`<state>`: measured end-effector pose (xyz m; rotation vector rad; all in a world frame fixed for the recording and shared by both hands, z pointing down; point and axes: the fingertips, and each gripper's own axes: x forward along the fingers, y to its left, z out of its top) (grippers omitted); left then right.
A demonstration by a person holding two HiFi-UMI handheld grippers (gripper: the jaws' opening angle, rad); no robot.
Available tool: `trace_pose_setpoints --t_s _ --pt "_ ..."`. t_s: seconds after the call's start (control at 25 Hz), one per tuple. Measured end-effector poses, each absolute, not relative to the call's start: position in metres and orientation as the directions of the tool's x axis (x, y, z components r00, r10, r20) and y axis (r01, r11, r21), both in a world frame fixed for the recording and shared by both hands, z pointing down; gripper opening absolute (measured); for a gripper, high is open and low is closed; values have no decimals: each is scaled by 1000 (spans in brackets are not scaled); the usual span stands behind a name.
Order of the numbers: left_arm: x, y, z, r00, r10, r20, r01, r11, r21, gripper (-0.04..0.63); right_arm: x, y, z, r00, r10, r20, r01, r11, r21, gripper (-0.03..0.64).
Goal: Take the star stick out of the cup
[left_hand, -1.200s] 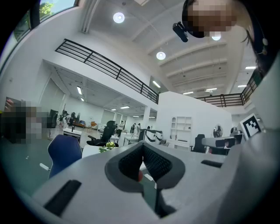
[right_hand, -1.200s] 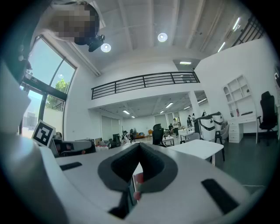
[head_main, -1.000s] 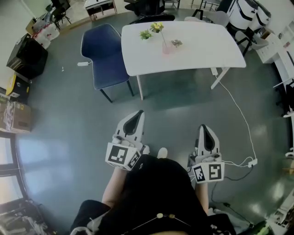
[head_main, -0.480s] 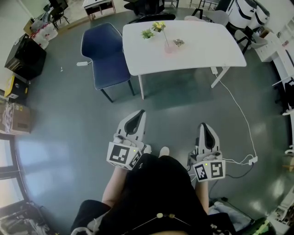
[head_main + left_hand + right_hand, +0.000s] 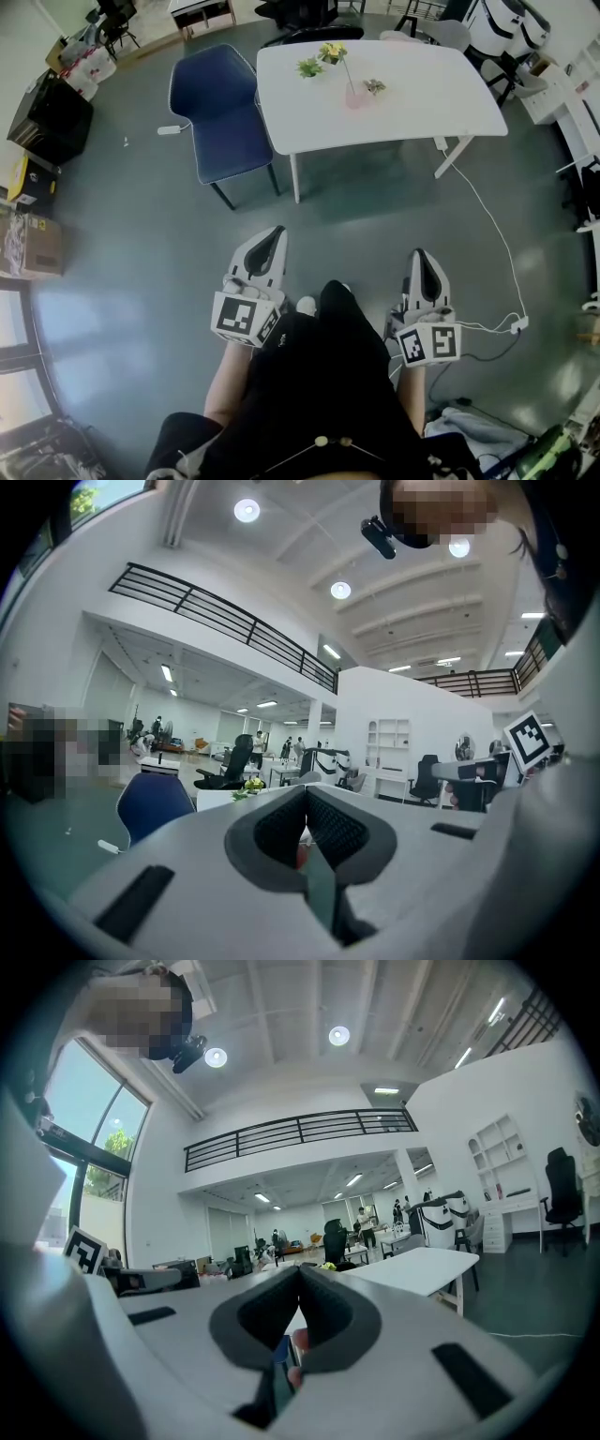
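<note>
A pink cup (image 5: 354, 97) stands on the white table (image 5: 422, 94) far ahead of me. A thin stick rises from the cup to a yellow-green star top (image 5: 328, 52). Two small green sprigs (image 5: 308, 67) lie near it on the table. My left gripper (image 5: 266, 243) and right gripper (image 5: 421, 261) hang low over the grey floor in front of the person's body, well short of the table. Both are shut with nothing between the jaws. In the left gripper view the jaw tips (image 5: 306, 791) meet, with the table small behind them. The right gripper's tips (image 5: 299, 1268) also meet.
A blue chair (image 5: 220, 112) stands at the table's left side. A white cable (image 5: 487, 225) runs from the table leg to a plug block (image 5: 516, 326) on the floor at right. Cardboard boxes (image 5: 28, 244) and a black case (image 5: 52, 117) line the left.
The table and chair have shifted slightly right in the head view. The left gripper has dropped a little lower and to the left. Both grippers stay shut.
</note>
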<state>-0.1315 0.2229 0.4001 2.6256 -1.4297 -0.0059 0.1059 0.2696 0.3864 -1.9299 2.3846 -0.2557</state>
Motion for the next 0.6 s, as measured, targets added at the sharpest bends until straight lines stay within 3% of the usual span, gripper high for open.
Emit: trace_pose_setpoints --t_s 0.6 --pt "-93 117 404 581 -810 77 -811 -569 134 5 121 152 390 -238 -969 74 -966 227 -126 3"
